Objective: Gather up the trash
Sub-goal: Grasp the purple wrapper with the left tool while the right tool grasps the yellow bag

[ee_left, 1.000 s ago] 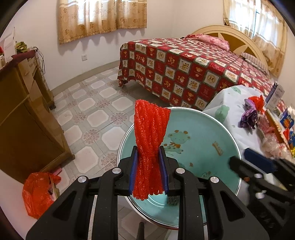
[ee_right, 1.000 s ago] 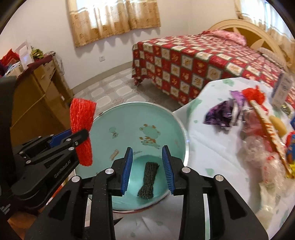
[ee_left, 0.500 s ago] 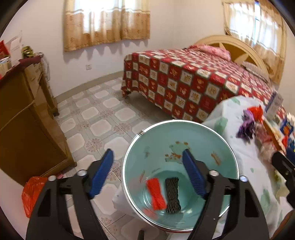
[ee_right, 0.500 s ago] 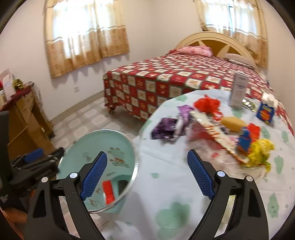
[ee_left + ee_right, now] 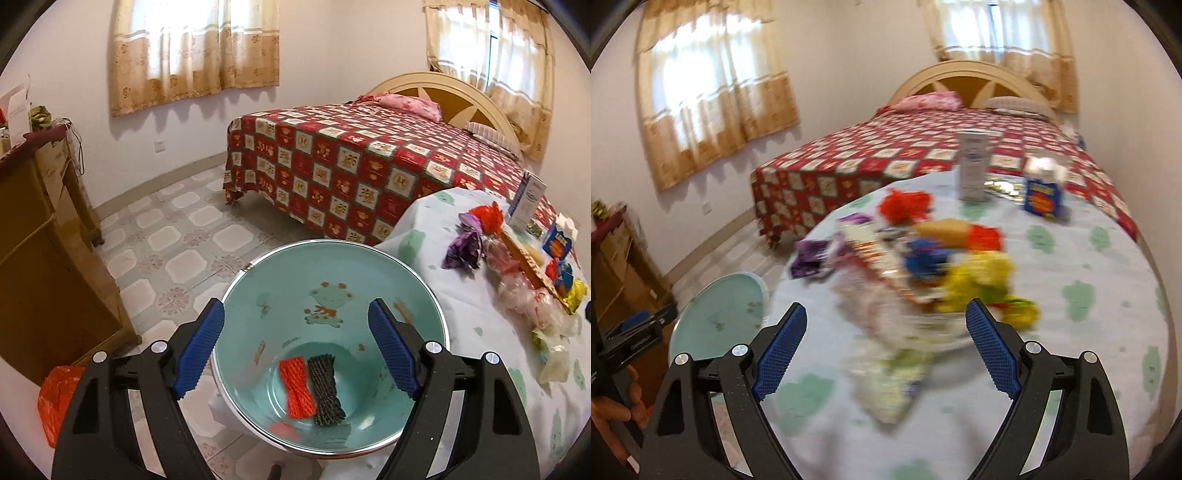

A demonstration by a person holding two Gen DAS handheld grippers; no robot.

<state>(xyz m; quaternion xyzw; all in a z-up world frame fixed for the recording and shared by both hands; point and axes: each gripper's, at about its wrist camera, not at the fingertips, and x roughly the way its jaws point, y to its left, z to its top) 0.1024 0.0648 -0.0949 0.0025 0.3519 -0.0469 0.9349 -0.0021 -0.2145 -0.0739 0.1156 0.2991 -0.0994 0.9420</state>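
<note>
Overhead, left gripper [image 5: 295, 347] hangs above the teal basin [image 5: 424, 295], jaws spread wide, nothing between the 2 ribbed blue pads [image 5: 201, 349], no contact with rim or contents. Basin: round, smooth enamel-like bowl with bright metal rim, cartoon animal print on the inner wall. On its bottom lie 2 pieces of trash side by side and touching: a red foam net sleeve [image 5: 295, 387] and a black foam net sleeve [image 5: 325, 389], both flattened, open-mesh, pinched in the middle like a bow. Right gripper [image 5: 886, 349] is likewise wide open and empty, held above the round table [image 5: 1108, 258] with its pale cloth printed in green blobs; view is motion-blurred. Between and beyond its pads lies the trash pile [image 5: 923, 266]: crinkled clear plastic, a purple foil wrapper, a red mesh tuft, yellow and blue crumpled wrappers, a long flat printed box; finer detail too blurred to tell. Nearest the right gripper, a flat pale wrapper [image 5: 894, 384] lies on the cloth, untouched. Upright at the far side of the table: a tall white carton [image 5: 973, 166] and a small blue carton [image 5: 1043, 192], apart from the pile. Basin sits just beside the table edge at the left in the right wrist view, with the left gripper's black frame and a person's fingers [image 5: 613, 410] at the left border. Floor: patterned tile. Orange plastic bag [image 5: 55, 398] on the floor by a wooden cabinet [image 5: 44, 266].
</note>
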